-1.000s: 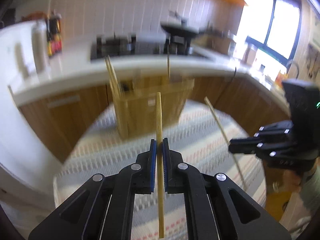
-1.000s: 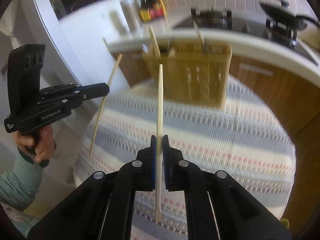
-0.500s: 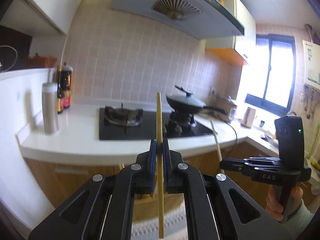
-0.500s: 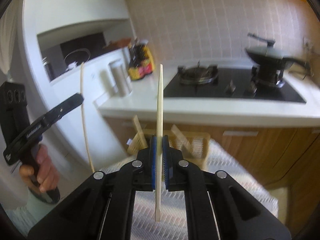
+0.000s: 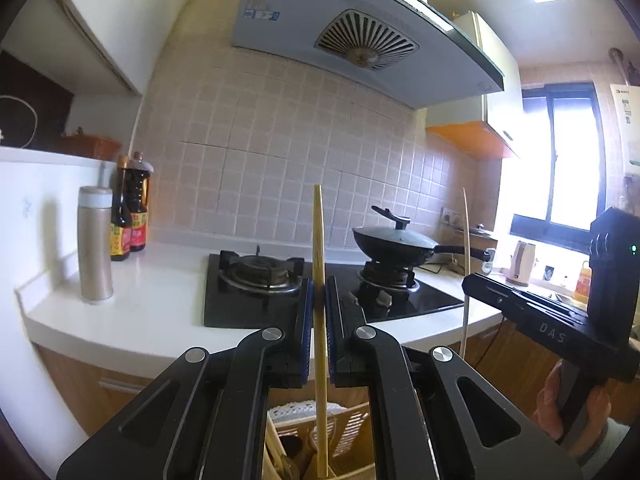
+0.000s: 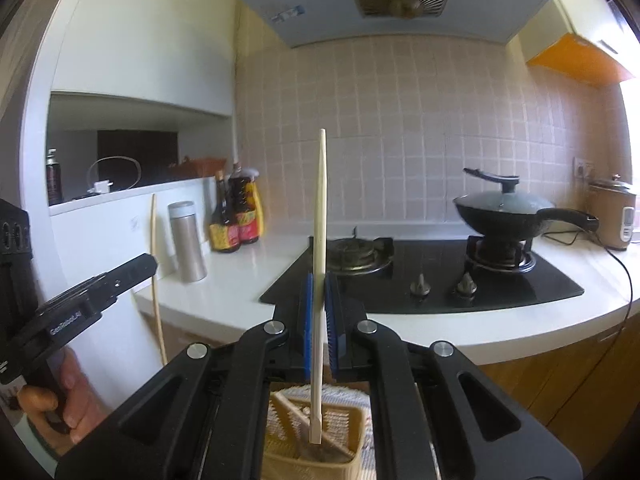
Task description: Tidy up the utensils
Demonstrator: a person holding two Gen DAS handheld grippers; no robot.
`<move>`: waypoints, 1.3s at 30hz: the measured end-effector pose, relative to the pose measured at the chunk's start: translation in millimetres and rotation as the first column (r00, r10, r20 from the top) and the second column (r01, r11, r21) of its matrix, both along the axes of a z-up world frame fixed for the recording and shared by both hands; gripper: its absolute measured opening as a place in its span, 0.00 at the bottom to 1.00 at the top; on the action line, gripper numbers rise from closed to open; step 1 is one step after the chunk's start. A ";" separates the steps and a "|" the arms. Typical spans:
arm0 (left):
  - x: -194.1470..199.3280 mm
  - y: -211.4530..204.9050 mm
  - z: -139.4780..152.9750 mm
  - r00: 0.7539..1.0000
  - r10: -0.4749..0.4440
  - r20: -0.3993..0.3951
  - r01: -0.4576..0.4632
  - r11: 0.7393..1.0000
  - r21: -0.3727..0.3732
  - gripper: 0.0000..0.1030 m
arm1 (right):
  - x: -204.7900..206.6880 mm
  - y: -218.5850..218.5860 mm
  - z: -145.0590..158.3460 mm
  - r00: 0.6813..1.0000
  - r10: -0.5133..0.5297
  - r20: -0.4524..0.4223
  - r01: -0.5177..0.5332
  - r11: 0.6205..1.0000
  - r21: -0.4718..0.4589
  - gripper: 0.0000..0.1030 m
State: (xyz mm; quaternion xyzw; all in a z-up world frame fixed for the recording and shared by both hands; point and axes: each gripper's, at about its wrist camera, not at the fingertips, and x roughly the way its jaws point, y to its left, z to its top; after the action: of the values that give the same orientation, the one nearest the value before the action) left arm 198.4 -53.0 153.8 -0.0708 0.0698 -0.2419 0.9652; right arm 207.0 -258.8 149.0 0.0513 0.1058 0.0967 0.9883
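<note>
The left gripper (image 5: 319, 312) was clamped on a darker chopstick (image 5: 319, 240) held upright, its lower end hanging over the slatted utensil basket (image 5: 352, 432) below. The right gripper (image 6: 319, 308) pinched a paler chopstick (image 6: 320, 200) the same way, its lower end above the same basket (image 6: 308, 460). Beyond stood the white counter (image 6: 240, 280), gas stove (image 6: 440, 284) and lidded wok (image 6: 504, 212).

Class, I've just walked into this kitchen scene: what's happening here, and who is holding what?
A person holds two handheld grippers. The left gripper is shut on a chopstick, and the right gripper is shut on a paler chopstick. Both sticks stand upright above a slatted utensil basket that already holds other utensils. Neither stick is dropped in yet.
</note>
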 end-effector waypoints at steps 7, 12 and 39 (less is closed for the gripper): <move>9.8 -12.6 -22.6 0.999 0.031 0.028 -0.032 0.999 0.010 0.04 | 25.1 -7.1 -32.6 0.999 -0.014 -0.033 0.014 1.000 -0.014 0.04; 12.2 -21.8 -35.3 0.997 0.062 0.056 -0.066 0.996 0.065 0.04 | 37.4 -17.5 -51.8 0.998 0.009 -0.066 -0.007 1.000 0.029 0.04; -10.6 9.0 -45.6 1.000 0.018 -0.008 -0.018 0.999 0.036 0.36 | -2.7 -22.5 -67.6 0.986 0.104 -0.133 -0.097 0.994 0.058 0.40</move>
State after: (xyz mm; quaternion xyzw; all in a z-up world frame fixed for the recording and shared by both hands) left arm 187.8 -44.0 108.1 -0.0551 0.0773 -0.2317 0.9681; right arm 204.2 -281.3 81.3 0.0777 0.1725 0.1452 0.9711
